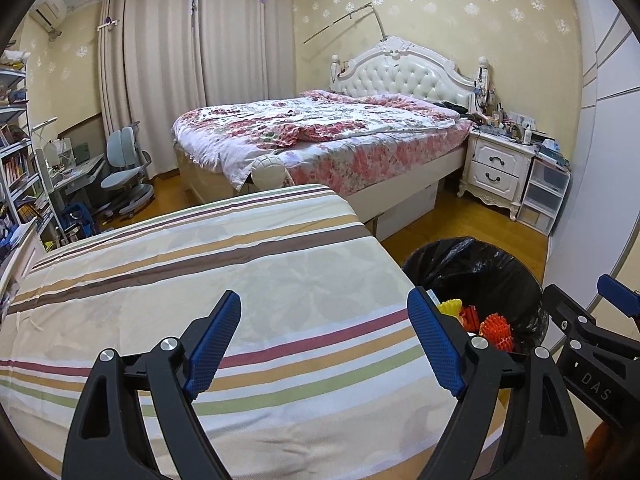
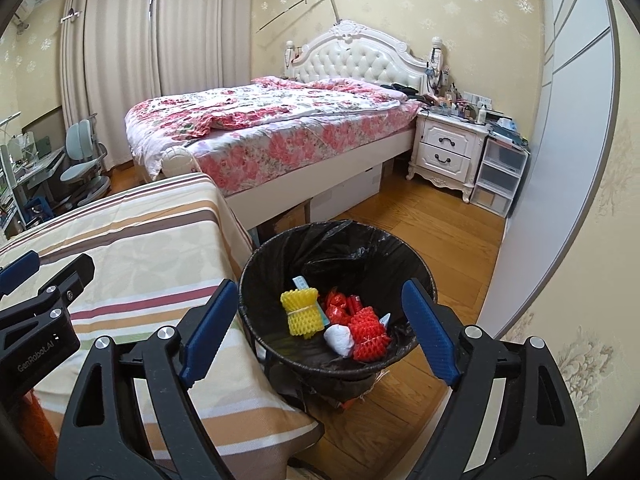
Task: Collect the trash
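A round bin lined with a black bag [image 2: 352, 248] stands on the wooden floor beside a surface covered in striped cloth [image 2: 140, 240]. Inside lie a yellow foam net [image 2: 303, 312], a red foam net [image 2: 370, 332], a white paper wad [image 2: 339, 340] and red wrappers [image 2: 340, 304]. My right gripper [image 2: 320, 286] hovers over the bin's near rim, open, with nothing between its blue pads. My left gripper [image 1: 324, 300] is open and empty above the striped cloth [image 1: 240, 280]. The bin [image 1: 480, 264] sits just right of it.
A bed with a floral quilt [image 2: 280, 128] stands beyond the bin, with boxes under it. A white nightstand [image 2: 448, 152] and plastic drawers [image 2: 500, 176] are at the far right. A wardrobe door [image 2: 560, 160] runs along the right. Desk, chair [image 1: 124, 176] and bookshelf stand at the left.
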Action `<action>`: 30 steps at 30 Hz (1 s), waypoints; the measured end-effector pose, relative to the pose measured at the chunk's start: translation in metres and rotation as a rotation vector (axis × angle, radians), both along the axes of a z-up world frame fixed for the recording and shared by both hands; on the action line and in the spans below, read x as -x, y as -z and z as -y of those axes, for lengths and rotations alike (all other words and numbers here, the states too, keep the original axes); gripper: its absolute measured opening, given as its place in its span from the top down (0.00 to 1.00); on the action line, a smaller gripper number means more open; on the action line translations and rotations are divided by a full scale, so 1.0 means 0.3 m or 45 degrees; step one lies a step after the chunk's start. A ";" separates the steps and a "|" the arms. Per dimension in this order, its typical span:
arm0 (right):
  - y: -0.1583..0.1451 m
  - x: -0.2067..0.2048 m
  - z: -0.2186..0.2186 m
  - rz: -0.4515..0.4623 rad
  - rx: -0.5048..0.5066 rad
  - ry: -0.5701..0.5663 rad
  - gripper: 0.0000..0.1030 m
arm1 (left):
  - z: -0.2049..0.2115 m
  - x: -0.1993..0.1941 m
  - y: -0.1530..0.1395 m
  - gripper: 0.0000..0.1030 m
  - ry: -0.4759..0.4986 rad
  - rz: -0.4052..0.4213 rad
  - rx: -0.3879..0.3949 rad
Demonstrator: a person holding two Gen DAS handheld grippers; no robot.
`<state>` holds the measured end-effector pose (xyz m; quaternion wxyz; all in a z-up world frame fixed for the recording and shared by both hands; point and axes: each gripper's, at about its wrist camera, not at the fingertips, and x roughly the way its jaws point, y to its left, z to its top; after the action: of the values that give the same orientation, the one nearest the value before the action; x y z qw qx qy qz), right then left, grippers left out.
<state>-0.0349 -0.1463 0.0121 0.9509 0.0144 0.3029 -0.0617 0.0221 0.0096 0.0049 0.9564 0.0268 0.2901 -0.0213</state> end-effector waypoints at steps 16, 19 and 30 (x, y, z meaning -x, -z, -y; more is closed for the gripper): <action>-0.010 0.040 -0.014 0.013 0.003 -0.005 0.20 | -0.016 0.022 0.001 0.20 -0.012 0.010 0.004; -0.011 0.040 -0.014 0.013 0.002 -0.004 0.20 | -0.017 0.023 0.000 0.20 -0.012 0.008 0.006; -0.009 0.041 -0.013 0.015 0.003 -0.006 0.20 | -0.017 0.025 0.000 0.20 -0.012 0.008 0.006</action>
<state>-0.0472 -0.1425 0.0147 0.9528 0.0130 0.2974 -0.0599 0.0145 0.0148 0.0047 0.9574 0.0234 0.2873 -0.0172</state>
